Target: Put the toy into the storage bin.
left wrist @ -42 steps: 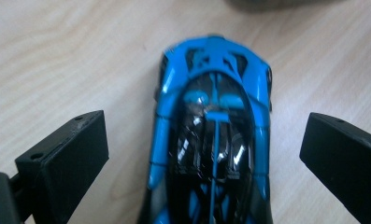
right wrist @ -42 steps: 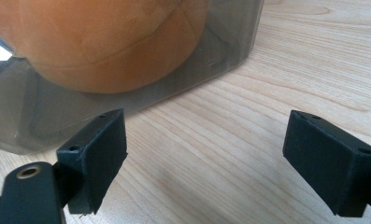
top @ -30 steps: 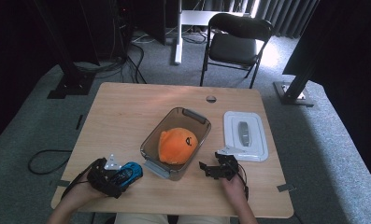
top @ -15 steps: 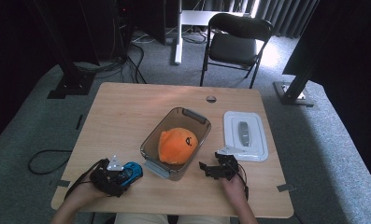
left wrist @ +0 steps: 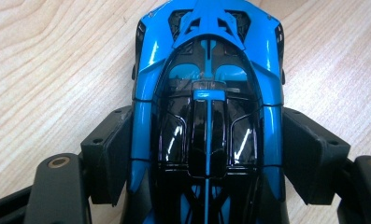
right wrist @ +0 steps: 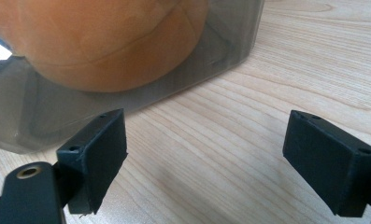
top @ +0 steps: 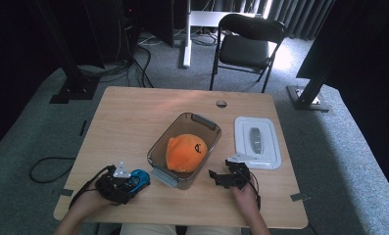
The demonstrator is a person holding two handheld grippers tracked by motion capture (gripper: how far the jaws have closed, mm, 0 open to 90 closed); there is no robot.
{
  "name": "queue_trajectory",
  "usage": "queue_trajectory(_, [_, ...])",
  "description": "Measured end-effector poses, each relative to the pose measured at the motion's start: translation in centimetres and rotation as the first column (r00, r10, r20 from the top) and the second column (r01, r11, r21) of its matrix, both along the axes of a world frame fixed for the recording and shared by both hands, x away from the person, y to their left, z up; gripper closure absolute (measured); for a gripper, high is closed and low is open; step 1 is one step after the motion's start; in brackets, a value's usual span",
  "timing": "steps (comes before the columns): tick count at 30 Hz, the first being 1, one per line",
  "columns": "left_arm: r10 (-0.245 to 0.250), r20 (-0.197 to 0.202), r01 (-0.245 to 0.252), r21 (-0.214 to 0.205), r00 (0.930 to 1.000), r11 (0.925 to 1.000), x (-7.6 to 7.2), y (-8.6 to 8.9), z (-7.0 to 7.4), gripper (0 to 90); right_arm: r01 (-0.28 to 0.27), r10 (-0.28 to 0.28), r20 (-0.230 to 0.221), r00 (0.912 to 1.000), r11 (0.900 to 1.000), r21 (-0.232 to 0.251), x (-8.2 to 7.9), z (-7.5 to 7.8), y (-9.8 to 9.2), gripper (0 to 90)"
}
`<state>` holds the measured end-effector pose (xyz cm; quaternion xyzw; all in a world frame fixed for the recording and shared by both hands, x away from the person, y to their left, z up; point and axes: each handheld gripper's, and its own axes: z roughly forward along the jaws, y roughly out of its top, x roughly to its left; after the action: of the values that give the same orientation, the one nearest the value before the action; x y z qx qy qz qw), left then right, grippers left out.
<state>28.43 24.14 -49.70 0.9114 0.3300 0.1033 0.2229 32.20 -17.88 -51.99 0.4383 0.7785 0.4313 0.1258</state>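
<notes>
High view: left hand-held gripper point(top: 125, 182) sits at lower left of the counter point(top: 133, 122), jaws around a blue toy car point(top: 139, 178) lying on the wood. Its jaws have just been closing with the car between them. Right hand-held gripper point(top: 220, 177) is lower centre-right, just beside the clear container point(top: 202, 122) that holds an orange plush point(top: 184, 152). White lid point(top: 268, 147) lies to the right of the container.

Left gripper view: toy car point(left wrist: 206, 107) runs up frame centre, nose toward the top. Both pads point(left wrist: 109, 149) sit against its flanks, pinching it.

Right gripper view: jaws spread wide, bare counter point(right wrist: 248, 112) between them. Container point(right wrist: 127, 88) with plush point(right wrist: 103, 37) fills upper left, close to the left jaw; contact cannot be told.
</notes>
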Motion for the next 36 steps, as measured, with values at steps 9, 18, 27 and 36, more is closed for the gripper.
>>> queue_trajectory(9, [0.008, -0.003, -0.008, 0.013, 1.0000, 0.9999, 0.3, 0.3, 0.6, 29.0, 0.002, -0.002, -0.001, 1.0000, 1.0000, 0.007, 0.0, 0.0, 0.0, 13.4])
queue_trajectory(18, [0.038, -0.001, -0.038, -0.060, 0.9993, 0.9975, 0.5, 1.3, 2.1, 29.0, -0.002, 0.002, 0.003, 1.0000, 1.0000, 0.002, 0.1, 0.0, 0.1, 13.4])
queue_trajectory(27, [0.069, 0.018, -0.068, -0.057, 0.9975, 0.9961, 1.7, 2.5, 4.5, 29.0, -0.004, 0.004, 0.008, 1.0000, 0.9999, -0.010, 0.6, 0.2, 0.7, 13.4])
queue_trajectory(36, [0.080, 0.059, -0.076, -0.062, 0.9951, 0.9951, 2.7, 3.0, 8.0, 28.9, -0.030, 0.030, 0.008, 0.9995, 0.9992, -0.027, 1.0, 0.1, 1.8, 13.4])
